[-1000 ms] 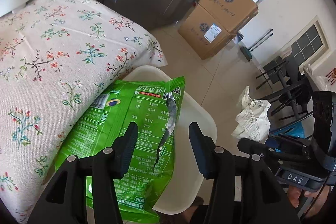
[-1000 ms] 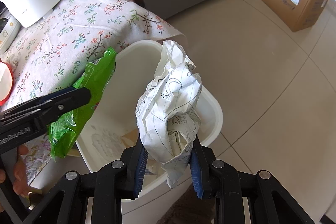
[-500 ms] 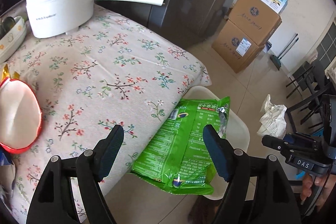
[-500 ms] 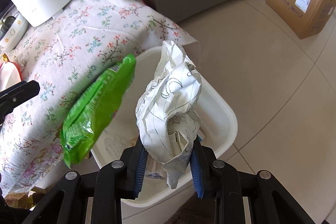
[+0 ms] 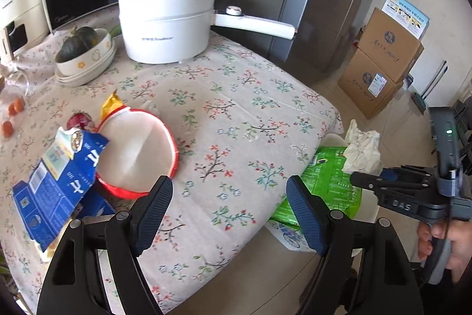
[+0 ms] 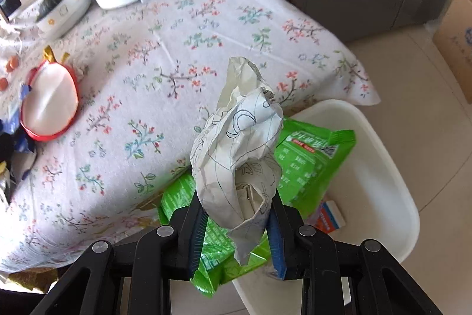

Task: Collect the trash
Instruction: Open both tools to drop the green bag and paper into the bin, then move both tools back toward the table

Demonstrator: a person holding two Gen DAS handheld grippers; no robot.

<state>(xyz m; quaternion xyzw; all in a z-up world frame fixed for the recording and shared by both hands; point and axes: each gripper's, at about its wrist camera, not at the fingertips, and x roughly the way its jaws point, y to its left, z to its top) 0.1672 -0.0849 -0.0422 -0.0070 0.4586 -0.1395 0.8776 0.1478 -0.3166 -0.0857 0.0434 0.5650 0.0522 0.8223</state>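
The white bin point(image 6: 380, 167) beside the table point(image 6: 177, 49) holds a green packet point(image 6: 309, 164) and a small red-and-white wrapper point(image 6: 330, 216). The right gripper point(image 6: 236, 222) clamps crumpled paper point(image 6: 239, 149) above it. The left gripper point(image 5: 228, 214) hangs spread apart, empty, over the tablecloth.

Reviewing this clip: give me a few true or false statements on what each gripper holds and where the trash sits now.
1. The right gripper clamps a crumpled white printed paper. True.
2. The left gripper grips the green plastic snack bag. False: it is open and empty.
3. The green bag lies in the white plastic bin. True.
4. The white electric pot stands on the floor. False: it stands on the floral tablecloth.
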